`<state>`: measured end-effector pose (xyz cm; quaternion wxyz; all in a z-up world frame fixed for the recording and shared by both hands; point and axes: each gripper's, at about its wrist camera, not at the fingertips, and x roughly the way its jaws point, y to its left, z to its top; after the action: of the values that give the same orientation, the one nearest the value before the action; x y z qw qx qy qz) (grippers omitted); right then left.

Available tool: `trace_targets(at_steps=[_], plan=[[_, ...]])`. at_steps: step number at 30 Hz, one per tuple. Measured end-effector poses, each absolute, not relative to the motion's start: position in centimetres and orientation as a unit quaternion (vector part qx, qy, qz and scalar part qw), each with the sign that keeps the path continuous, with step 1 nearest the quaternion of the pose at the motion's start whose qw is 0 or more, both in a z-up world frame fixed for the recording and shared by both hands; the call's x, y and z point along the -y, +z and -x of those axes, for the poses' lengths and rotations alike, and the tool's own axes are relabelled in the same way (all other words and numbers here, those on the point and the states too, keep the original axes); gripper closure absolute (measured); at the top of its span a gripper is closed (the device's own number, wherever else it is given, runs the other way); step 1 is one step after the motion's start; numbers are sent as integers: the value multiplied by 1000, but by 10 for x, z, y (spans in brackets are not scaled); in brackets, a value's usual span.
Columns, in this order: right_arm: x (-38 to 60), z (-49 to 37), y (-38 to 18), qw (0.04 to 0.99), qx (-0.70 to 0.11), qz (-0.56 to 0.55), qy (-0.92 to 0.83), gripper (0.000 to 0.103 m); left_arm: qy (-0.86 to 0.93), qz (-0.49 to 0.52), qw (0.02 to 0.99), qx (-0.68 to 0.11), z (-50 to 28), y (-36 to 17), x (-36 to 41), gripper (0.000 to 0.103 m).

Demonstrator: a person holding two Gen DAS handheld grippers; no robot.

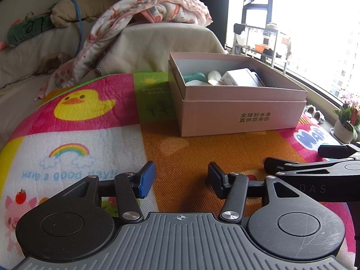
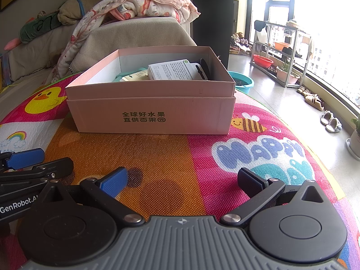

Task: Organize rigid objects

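A pink cardboard box [image 1: 243, 114] stands on the colourful play mat [image 1: 175, 157], ahead and a little right of my left gripper [image 1: 181, 180]. The box holds a white carton [image 1: 236, 77], a teal item [image 1: 194, 77] and a pale item [image 1: 213, 76]. My left gripper is open and empty, low over the mat. In the right wrist view the box [image 2: 153, 117] is straight ahead, with the white carton [image 2: 173, 69] and a black item [image 2: 203, 68] inside. My right gripper [image 2: 182, 180] is open and empty, near the mat. The left gripper shows at the left edge of the right wrist view [image 2: 24, 159].
A sofa with a patterned blanket [image 1: 139, 15] stands behind the mat. A teal basin [image 2: 241, 81], a metal rack [image 2: 281, 51] with tubs, slippers [image 2: 330, 121] and a potted plant [image 1: 346, 121] are on the floor to the right, by the window.
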<state>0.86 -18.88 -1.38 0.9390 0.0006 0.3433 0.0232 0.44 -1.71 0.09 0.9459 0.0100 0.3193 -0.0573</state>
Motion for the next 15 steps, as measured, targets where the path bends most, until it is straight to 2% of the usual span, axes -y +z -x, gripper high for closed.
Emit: trace_targets(at_steps=[15], plan=[[189,-9,-14,939,-343,-1,23,0,-58,-7,946,-319,-4,1,16,46]])
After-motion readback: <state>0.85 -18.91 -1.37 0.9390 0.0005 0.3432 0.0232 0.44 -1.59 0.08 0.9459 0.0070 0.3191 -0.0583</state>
